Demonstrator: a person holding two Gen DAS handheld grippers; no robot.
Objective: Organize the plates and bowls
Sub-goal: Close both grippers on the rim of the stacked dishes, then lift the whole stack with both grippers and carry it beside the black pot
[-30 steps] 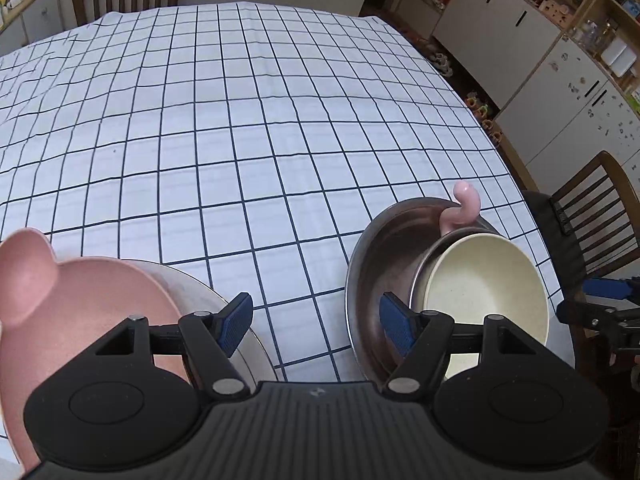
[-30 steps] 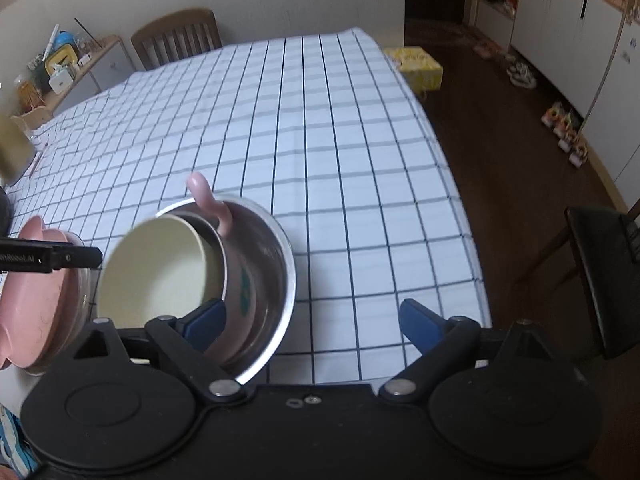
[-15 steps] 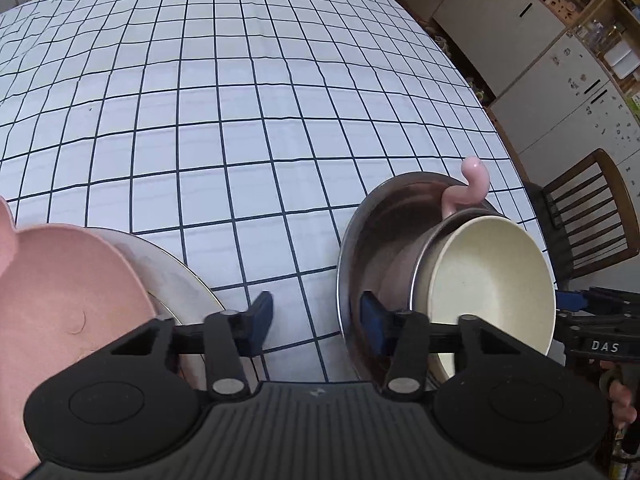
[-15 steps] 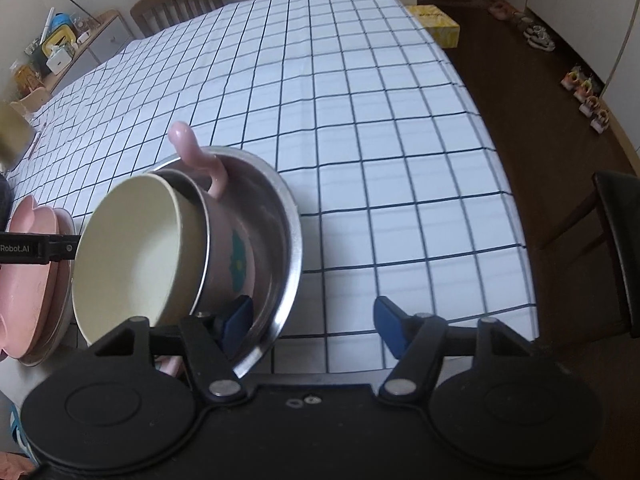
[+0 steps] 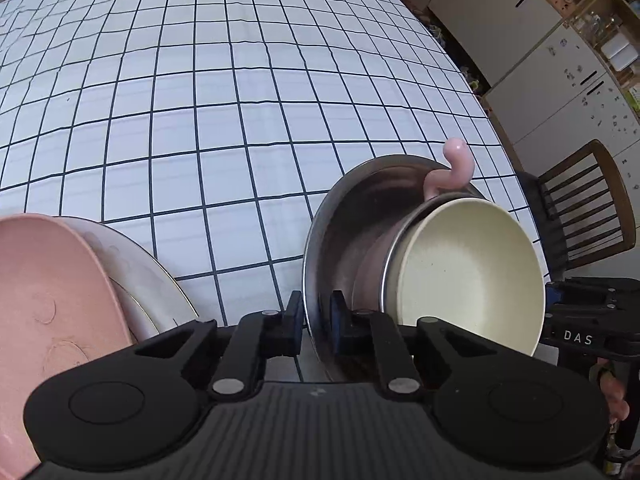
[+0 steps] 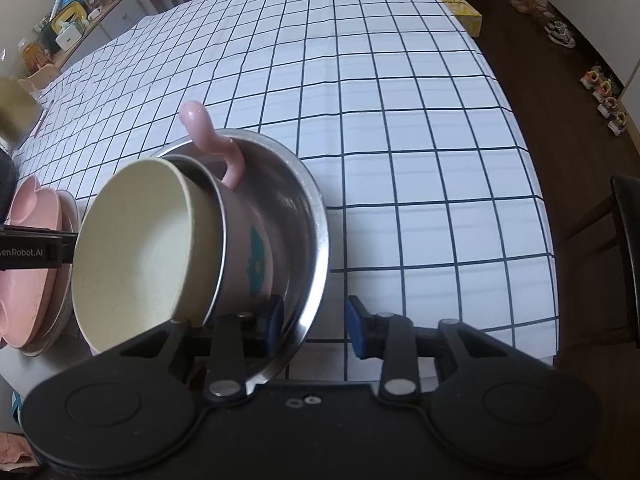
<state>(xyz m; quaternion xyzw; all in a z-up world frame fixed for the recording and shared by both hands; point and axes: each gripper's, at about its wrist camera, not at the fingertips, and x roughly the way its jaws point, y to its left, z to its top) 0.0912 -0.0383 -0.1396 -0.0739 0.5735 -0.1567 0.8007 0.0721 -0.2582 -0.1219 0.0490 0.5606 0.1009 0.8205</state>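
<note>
Left wrist view: the steel bowl (image 5: 344, 232) is the landmark, sitting near the table's front edge on the checked tablecloth (image 5: 240, 92). Nested inside it are a pink cup (image 5: 448, 176) with a curled handle and, inside that, a cream bowl (image 5: 468, 272), the inner pieces tilted toward the right. The left gripper (image 5: 316, 322) has just been closing, and its fingers now clamp the steel bowl's near-left rim, one pad outside and one inside. To the left of the steel bowl, a pink plate (image 5: 48, 288) lies on a white plate (image 5: 152, 276), just beside it but not touching.

Right wrist view: the right gripper (image 6: 314, 322) has also just been closing. Its fingers straddle the steel bowl's (image 6: 308, 216) near-right rim, one inside and one outside on the cloth, but a gap shows between the outer pad and the metal, so this grip is not yet made. The cream bowl (image 6: 140, 248) and pink cup (image 6: 248, 248) lean inside; the plates (image 6: 40, 220) are stacked left of the steel bowl.

Judging from this, sorting looks largely done: bowls nested, plates stacked. What seems left is moving the bowl stack with both hands.
</note>
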